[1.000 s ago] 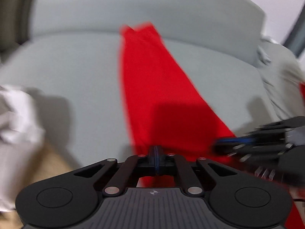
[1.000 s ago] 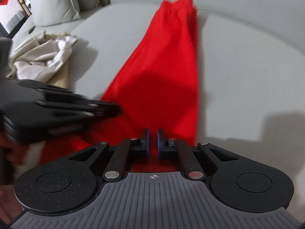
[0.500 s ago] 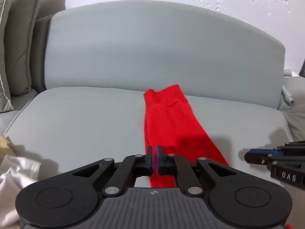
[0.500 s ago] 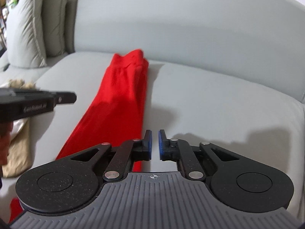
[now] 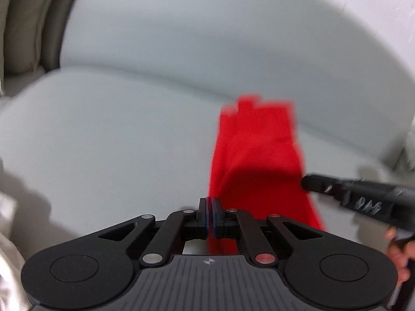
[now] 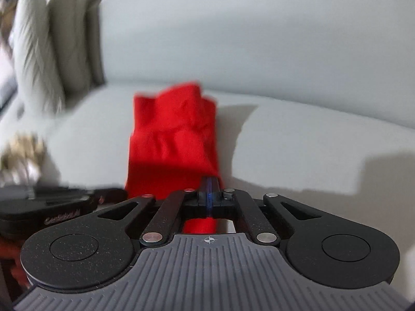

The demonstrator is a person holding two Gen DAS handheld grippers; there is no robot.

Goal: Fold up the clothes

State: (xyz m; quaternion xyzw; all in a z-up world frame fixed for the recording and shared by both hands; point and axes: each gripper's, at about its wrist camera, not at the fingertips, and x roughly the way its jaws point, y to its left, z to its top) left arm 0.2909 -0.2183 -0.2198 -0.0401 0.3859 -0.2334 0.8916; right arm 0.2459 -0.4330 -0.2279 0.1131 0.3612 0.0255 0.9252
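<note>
Red garment stretched along the sofa seat — mid-fold.
The sofa (image 5: 109, 134) carried the red garment (image 5: 256, 150) lengthwise; my left gripper (image 5: 209, 207) pinched its near edge, my right gripper (image 6: 210, 191) looked closed at the other — next, I judged, carry both ends forward evenly.

Grey sofa (image 6: 285, 134), pale cushions (image 6: 39, 51) at its end

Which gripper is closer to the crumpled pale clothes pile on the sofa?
Left. The left gripper is beside the pale clothes pile; the right gripper, jaws just opening on the red garment's edge, sits beyond the garment.
</note>
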